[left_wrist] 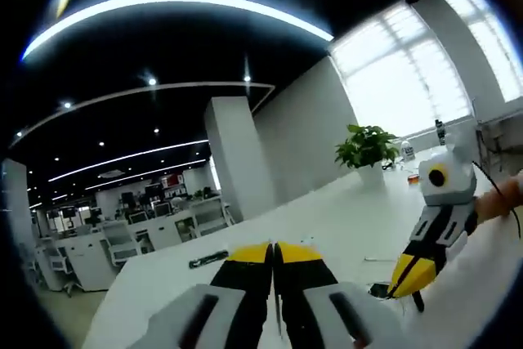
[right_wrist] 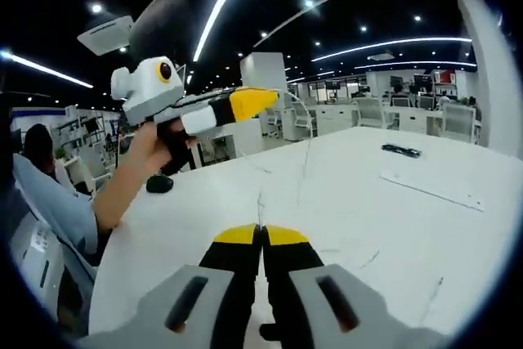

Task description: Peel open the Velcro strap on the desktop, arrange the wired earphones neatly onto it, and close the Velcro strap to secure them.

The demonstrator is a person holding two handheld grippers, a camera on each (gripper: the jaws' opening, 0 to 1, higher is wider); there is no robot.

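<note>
Both grippers are hovering raised above the white desk (right_wrist: 392, 226). The left gripper (left_wrist: 273, 244) and right gripper (right_wrist: 261, 228) are each pressing their yellow-tipped jaws together, with a thin earphone wire (right_wrist: 304, 161) hanging ahead of the right one. No writing is readable.

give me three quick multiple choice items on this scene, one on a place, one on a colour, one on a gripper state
1. Where does the potted plant stand in the left gripper view?
A. on the floor beside the pillar
B. on the white table near the window
C. on an office chair

2. What colour are the tips of the left gripper?
A. yellow
B. red
C. blue

3. How do the jaws of the right gripper stand in its own view?
A. wide apart
B. pressed together
C. clamped on a cup

Answers: 1 B, it sits on the far end of the white table below the bright window; 2 A, both tips are yellow; 3 B, the tips meet with no gap.
</note>
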